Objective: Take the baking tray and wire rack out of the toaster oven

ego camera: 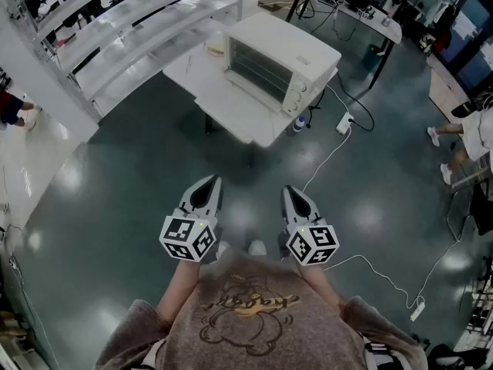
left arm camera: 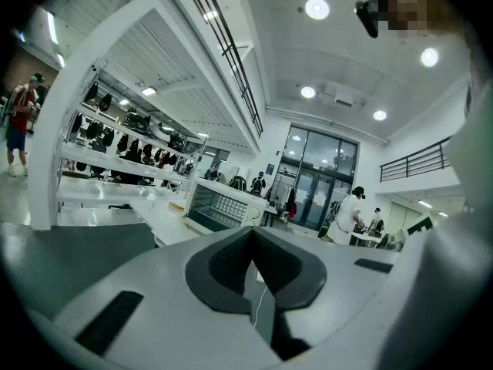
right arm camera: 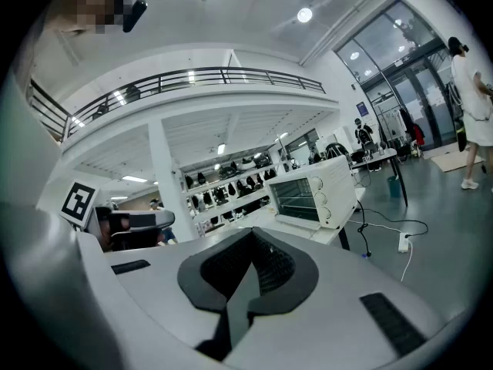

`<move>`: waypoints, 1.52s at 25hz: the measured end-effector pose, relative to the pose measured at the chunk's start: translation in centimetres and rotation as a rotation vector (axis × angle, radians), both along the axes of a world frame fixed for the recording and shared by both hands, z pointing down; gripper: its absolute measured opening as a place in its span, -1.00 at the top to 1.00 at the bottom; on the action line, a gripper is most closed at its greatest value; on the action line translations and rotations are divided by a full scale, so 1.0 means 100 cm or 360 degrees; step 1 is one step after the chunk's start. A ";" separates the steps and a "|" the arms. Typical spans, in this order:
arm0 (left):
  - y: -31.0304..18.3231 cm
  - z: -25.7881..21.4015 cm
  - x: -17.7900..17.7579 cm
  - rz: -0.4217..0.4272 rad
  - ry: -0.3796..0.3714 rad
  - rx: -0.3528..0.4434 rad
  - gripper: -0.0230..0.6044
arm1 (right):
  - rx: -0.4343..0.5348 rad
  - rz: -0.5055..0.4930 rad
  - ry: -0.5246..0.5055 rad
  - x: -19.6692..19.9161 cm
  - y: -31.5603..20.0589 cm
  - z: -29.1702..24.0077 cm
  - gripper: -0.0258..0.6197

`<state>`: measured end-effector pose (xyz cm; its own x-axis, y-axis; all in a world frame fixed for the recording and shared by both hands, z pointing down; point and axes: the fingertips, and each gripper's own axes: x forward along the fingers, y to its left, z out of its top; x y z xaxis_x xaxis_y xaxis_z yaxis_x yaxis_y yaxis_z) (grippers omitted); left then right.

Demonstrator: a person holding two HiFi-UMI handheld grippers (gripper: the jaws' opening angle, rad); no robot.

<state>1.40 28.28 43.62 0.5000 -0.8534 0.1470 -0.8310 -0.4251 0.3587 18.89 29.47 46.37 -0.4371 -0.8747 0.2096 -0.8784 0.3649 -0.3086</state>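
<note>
The person wears a grey-brown fuzzy sweatshirt (ego camera: 254, 314) with an outlined cartoon print and pale shoes (ego camera: 256, 247); the white-shelled, black-padded left gripper (ego camera: 209, 180) and right gripper (ego camera: 291, 192) each bear a cube (ego camera: 187, 238) of black-and-white square markers.

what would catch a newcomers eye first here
The white toaster oven stands on a white table in the upper middle of the head view, door shut, well ahead of the person. In the foreground the left gripper and right gripper point towards it side by side, both shut and empty. A white cable trails from the table across the dark floor.
</note>
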 end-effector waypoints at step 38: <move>-0.091 0.026 -0.052 0.0180 -0.0007 0.0025 0.93 | 0.0026 0.0185 -0.0003 -0.053 -0.071 0.025 0.92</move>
